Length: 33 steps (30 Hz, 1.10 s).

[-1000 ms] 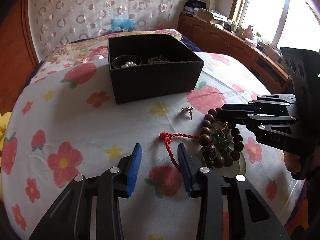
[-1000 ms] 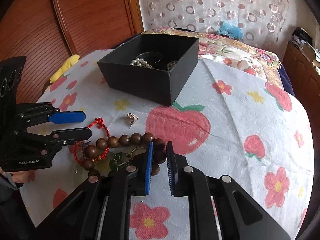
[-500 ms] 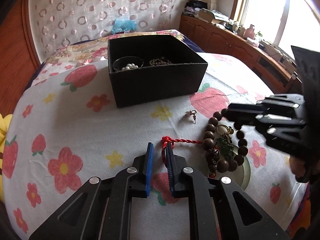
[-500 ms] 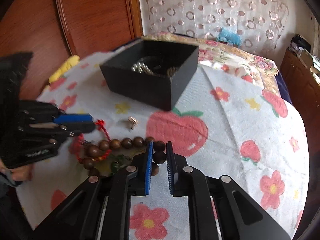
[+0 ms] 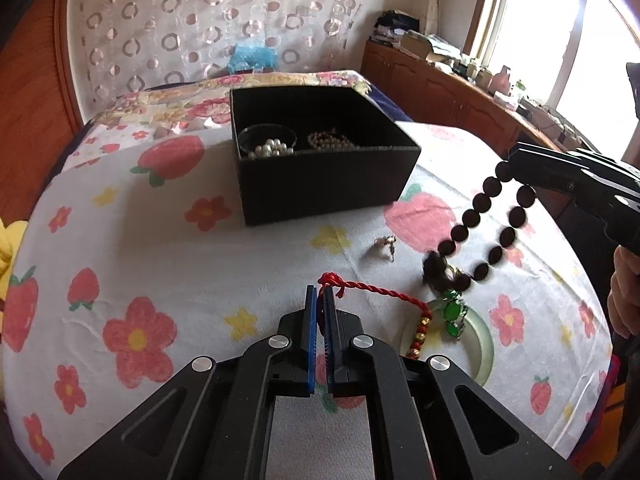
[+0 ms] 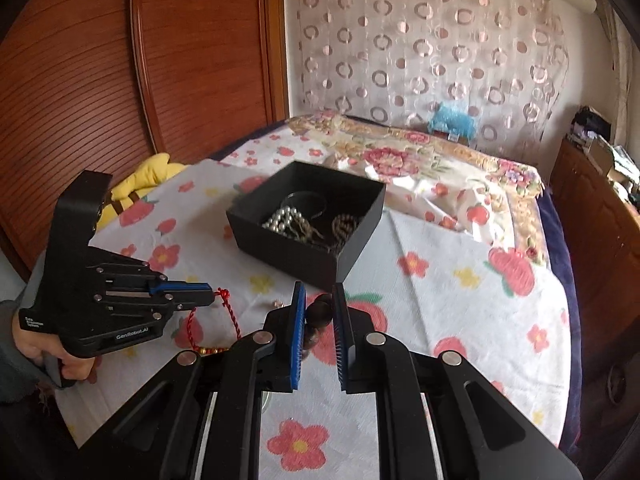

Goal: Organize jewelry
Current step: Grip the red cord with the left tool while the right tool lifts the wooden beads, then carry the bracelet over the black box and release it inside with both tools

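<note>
Both tongs are pinching jewelry. Left tongs (image 5: 319, 300) are pressed together on the knot of one red twisted cord (image 5: 376, 290), which lies across the flowered cloth (image 5: 160, 256). Right tongs (image 6: 319, 305) clamp one string of dark wooden beads (image 5: 486, 220), lifted so the loop hangs above the cloth. Below it lie one green pendant (image 5: 454, 314) and one pale jade bangle (image 5: 482, 354). One small earring (image 5: 386, 243) sits nearer the one black box (image 5: 324, 184), which holds pearls (image 5: 270, 148) and a fine beaded chain (image 5: 330, 141).
</note>
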Each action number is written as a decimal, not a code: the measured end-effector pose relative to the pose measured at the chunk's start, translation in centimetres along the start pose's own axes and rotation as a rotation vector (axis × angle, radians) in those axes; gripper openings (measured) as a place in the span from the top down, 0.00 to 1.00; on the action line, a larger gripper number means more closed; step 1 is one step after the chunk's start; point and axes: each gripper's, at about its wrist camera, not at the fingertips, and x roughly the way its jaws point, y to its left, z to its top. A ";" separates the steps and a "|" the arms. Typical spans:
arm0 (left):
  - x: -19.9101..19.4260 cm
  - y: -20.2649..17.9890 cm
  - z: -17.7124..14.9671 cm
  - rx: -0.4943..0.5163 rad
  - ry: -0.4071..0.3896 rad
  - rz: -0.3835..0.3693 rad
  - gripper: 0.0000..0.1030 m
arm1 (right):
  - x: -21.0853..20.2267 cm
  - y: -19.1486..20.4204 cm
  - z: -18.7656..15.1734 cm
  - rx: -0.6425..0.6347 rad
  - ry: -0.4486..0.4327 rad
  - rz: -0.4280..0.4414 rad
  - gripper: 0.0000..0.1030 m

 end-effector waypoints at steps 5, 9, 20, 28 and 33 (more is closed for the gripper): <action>-2.0 -0.4 0.5 0.010 -0.052 0.005 0.98 | -0.5 -0.3 1.0 -0.010 -0.021 -0.012 0.86; -3.2 -0.6 1.0 0.018 -0.081 0.011 0.98 | -0.8 -0.5 1.8 -0.009 -0.034 -0.020 0.86; -5.2 0.1 3.2 0.013 -0.141 0.036 0.98 | -0.5 0.3 6.0 -0.039 -0.077 -0.032 0.86; -6.1 0.8 4.6 0.017 -0.175 0.046 0.98 | 0.5 1.6 8.8 -0.063 -0.094 -0.029 0.86; -6.2 1.2 5.3 0.015 -0.185 0.056 0.98 | 2.1 2.3 10.2 -0.056 -0.082 -0.005 0.86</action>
